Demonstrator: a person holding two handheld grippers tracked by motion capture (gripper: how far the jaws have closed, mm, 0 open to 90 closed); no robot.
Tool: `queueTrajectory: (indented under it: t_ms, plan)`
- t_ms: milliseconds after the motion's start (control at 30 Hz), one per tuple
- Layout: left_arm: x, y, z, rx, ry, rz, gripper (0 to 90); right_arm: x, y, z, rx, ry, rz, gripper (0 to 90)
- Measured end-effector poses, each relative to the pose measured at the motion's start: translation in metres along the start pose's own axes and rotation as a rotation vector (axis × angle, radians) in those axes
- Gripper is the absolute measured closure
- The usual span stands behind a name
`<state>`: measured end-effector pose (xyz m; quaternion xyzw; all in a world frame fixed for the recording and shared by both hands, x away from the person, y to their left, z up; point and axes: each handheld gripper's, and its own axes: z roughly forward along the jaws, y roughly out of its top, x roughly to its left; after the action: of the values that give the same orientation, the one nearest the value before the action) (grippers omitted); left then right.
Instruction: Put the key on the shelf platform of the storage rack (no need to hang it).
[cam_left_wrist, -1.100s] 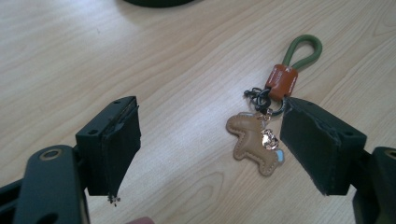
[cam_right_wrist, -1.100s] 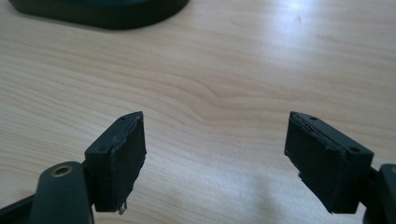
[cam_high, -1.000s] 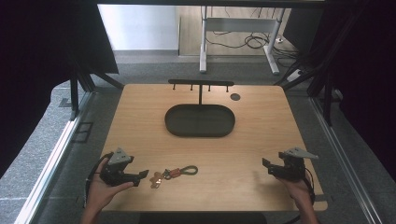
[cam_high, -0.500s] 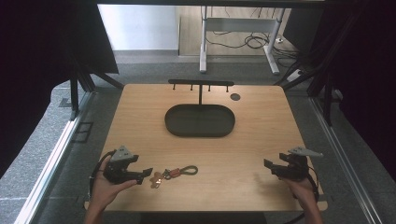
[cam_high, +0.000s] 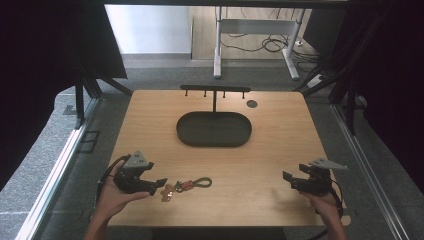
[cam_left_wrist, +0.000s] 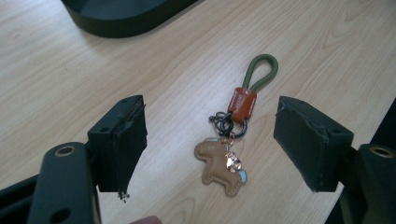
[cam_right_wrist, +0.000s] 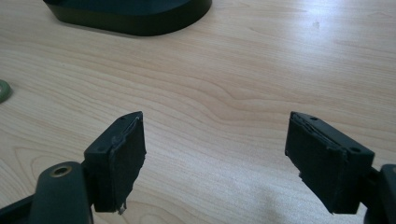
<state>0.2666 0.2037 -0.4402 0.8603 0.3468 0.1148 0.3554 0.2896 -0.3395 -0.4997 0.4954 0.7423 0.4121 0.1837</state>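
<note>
Both grippers wide open, left gripper (cam_left_wrist: 210, 149) straddling the keychain (cam_left_wrist: 231, 140); flat charm could slip when pinched

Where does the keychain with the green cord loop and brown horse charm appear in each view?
High view: keychain lower left of centre, beside the left gripper.
Left gripper view: centre, between the open jaws.
Right gripper view: a green bit at the left edge, perhaps its loop.
Shared landmark: black oval tray.

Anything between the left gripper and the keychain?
Nothing visible. The left gripper is open, and the keychain lies flat on bare table just ahead, framed between its jaws and apart from the black tray.
</note>
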Motion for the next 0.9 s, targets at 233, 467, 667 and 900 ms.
queueTrajectory:
  t_ms: [233,467,667,900]
  plan:
    - [0.003,0.01,0.004,0.036,-0.07,0.025,25.1,0.016,0.004,0.0,0.015,0.01,-0.059,22.6]
    - [0.0,0.017,0.009,0.057,-0.104,0.049,24.8,0.027,0.008,0.002,0.028,0.015,-0.1,23.4]
    - [-0.013,0.022,0.023,0.123,-0.145,0.114,24.1,0.037,0.006,-0.002,0.046,0.011,-0.137,23.5]
    - [-0.015,0.03,0.024,0.122,-0.19,0.141,24.8,0.036,0.006,-0.004,0.046,-0.013,-0.132,24.3]
